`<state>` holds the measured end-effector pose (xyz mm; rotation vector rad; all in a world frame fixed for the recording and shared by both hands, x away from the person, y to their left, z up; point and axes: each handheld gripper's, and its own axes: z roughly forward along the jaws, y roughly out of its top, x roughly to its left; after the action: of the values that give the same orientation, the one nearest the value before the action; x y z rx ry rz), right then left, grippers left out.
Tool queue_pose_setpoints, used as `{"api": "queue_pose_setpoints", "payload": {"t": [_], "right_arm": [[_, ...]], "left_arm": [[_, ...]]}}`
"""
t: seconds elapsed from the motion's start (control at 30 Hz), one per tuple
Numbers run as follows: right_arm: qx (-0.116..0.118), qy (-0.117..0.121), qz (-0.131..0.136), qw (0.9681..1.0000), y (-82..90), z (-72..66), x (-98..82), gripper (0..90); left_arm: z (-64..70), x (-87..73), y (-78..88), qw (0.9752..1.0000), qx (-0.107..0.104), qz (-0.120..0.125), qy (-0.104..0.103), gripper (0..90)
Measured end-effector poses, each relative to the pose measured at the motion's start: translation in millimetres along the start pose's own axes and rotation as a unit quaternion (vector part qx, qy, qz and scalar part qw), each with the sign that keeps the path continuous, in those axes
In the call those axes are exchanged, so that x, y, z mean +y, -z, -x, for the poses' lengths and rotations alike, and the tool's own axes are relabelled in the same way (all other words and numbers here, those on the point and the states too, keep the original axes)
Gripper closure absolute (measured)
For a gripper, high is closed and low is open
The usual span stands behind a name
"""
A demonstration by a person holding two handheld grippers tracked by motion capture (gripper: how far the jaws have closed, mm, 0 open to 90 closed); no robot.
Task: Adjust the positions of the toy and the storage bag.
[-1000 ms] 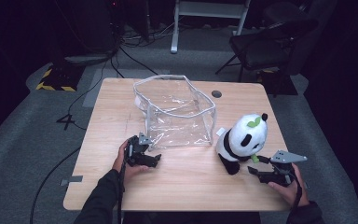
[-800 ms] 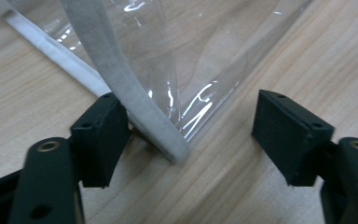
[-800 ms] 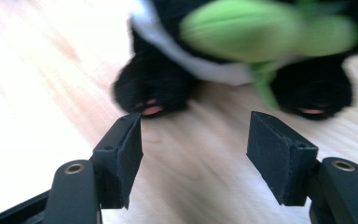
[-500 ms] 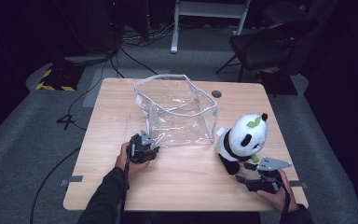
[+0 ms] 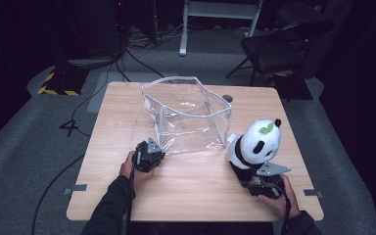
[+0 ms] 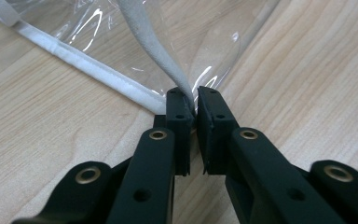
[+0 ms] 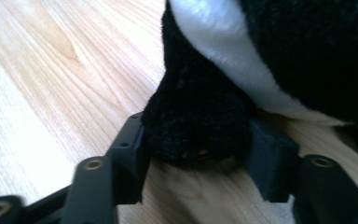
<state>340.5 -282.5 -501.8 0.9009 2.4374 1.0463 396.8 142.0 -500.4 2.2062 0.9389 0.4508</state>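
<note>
Clear bag (image 5: 188,115) edge (white-trimmed) in left gripper (image 6: 192,105)

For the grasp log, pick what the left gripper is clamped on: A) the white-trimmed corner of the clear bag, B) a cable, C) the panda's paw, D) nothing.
A: in the left gripper view the left gripper pinches the white trim at the clear bag corner.
</note>
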Motion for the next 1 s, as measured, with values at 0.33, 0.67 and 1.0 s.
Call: {"api": "queue_pose_setpoints", "payload": {"t": [0.33, 0.67, 1.0], "right_arm": [[0.026, 0.007, -0.006, 0.9996, 16.4, 14.3, -14.0, 53.8], [0.027, 0.011, -0.011, 0.9995, 27.8, 18.3, -23.3, 52.6], [0.007, -0.002, -0.012, 0.9999, 36.2, 19.5, -26.6, 37.2]], "left_arm": [[0.2, -12.4, 15.5, 0.9995, -0.029, -0.007, -0.012, 84.7], [6.2, -43.3, 45.6, 0.9992, -0.038, -0.011, -0.005, 82.2], [-10.4, -66.3, 67.4, 0.9985, 0.01, -0.005, 0.054, 45.3]]}}
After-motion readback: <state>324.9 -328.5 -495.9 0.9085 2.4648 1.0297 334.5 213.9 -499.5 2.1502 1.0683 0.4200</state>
